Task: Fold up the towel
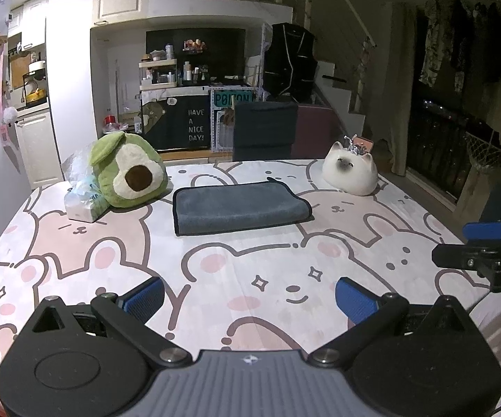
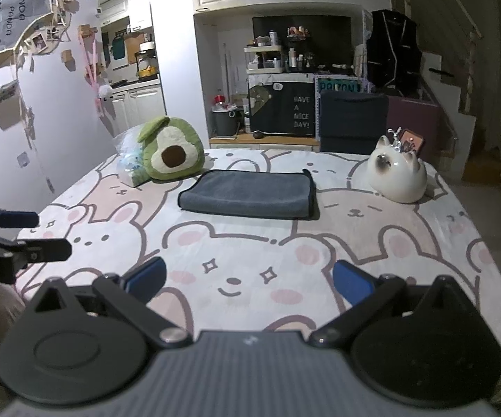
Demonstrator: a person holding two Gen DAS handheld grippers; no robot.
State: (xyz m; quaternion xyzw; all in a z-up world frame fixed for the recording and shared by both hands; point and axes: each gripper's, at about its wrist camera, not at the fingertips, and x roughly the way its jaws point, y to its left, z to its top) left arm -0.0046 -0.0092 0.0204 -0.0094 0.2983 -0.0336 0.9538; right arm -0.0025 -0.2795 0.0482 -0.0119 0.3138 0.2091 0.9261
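Note:
A dark grey towel [image 1: 238, 210] lies folded into a flat rectangle on the table, towards the far middle; it also shows in the right wrist view [image 2: 252, 196]. My left gripper [image 1: 250, 300] is open and empty, held above the near part of the table, well short of the towel. My right gripper [image 2: 248, 283] is open and empty too, also near the front edge. The right gripper shows at the right edge of the left wrist view [image 1: 486, 246]. The left gripper shows at the left edge of the right wrist view [image 2: 14, 236].
The table wears a bunny-print cloth [image 1: 250, 271]. A green avocado plush [image 1: 129, 170] and a plastic bag [image 1: 80, 191] sit left of the towel. A white cat figurine [image 1: 351, 172] sits to its right. A dark chair [image 1: 264, 130] stands behind the table.

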